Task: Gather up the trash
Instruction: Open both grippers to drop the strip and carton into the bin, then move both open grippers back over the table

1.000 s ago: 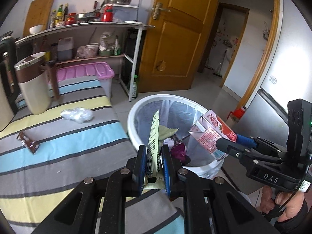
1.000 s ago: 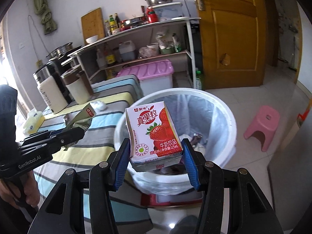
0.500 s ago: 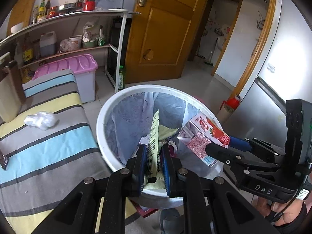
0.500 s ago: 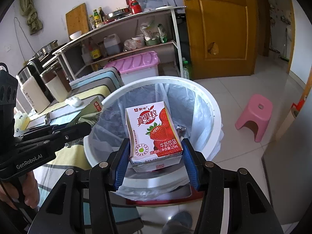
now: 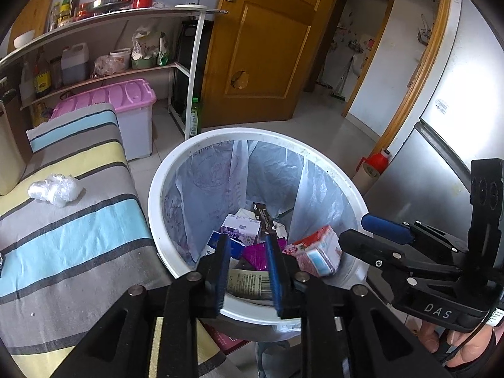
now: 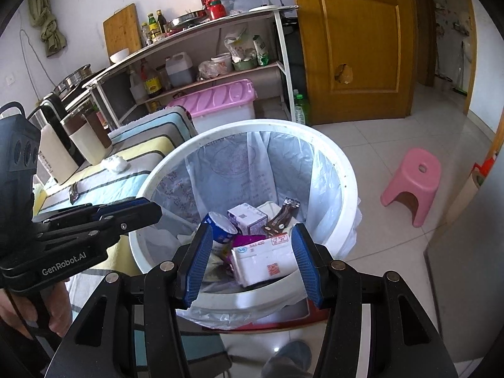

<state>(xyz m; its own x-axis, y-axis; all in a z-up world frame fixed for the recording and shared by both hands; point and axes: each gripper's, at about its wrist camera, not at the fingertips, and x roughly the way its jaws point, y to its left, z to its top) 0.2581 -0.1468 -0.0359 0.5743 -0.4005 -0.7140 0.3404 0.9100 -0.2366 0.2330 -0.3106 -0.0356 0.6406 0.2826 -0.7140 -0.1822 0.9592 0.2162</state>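
A: Round white plastic trash bin, lined with a thin, wrinkled, half-clear bag. Inside, in a pile: one strawberry milk carton lying on its side, one small purple-white carton, one blue-white cup, one brown wrapper, one flat printed sachet.

B: And the two grippers?

A: Left gripper above the near rim, blue pads apart at a medium gap, holding nothing. Right gripper spread wide, also holding nothing, the carton down below between the pads.

B: Outside the bin?

A: At 9 o'clock from the bin, a soft striped cloth with one crumpled clear plastic ball. At 3 o'clock in the right view, one smooth pink stool. At 12 o'clock, one pink-lidded storage box.
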